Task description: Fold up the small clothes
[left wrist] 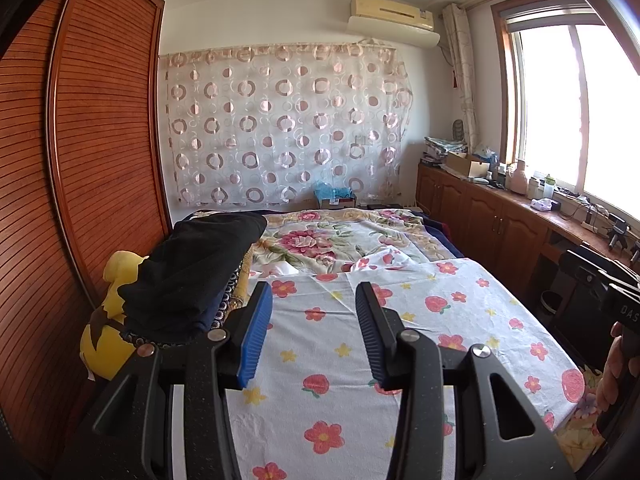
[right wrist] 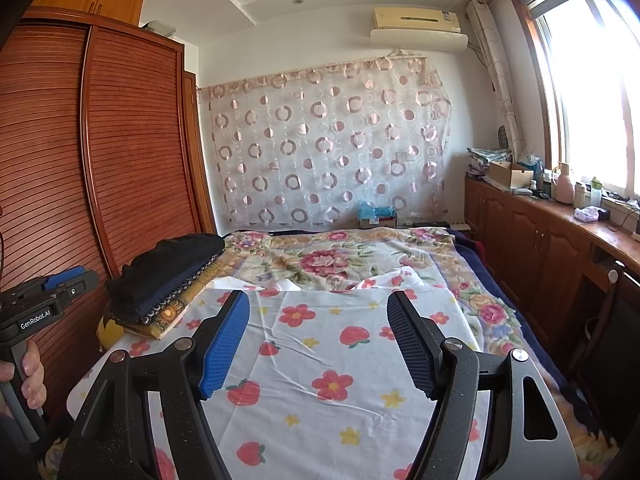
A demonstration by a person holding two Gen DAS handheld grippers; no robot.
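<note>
A stack of folded dark clothes, black on top (left wrist: 192, 272), lies at the left edge of the bed; it also shows in the right wrist view (right wrist: 168, 272). My left gripper (left wrist: 314, 296) is open and empty above the white flower-print cloth (left wrist: 360, 344), just right of the stack. My right gripper (right wrist: 318, 304) is open and empty above the same cloth (right wrist: 320, 360). The left gripper body (right wrist: 44, 300) shows at the left of the right wrist view; the right gripper body (left wrist: 608, 292) shows at the right of the left wrist view.
A yellow plush toy (left wrist: 108, 320) sits under the stack beside the wooden wardrobe (left wrist: 80, 160). A rose-print bedspread (left wrist: 320, 240) covers the far bed. Wooden cabinets with clutter (left wrist: 500, 216) run along the right wall under the window. A box (right wrist: 376, 218) stands behind the bed.
</note>
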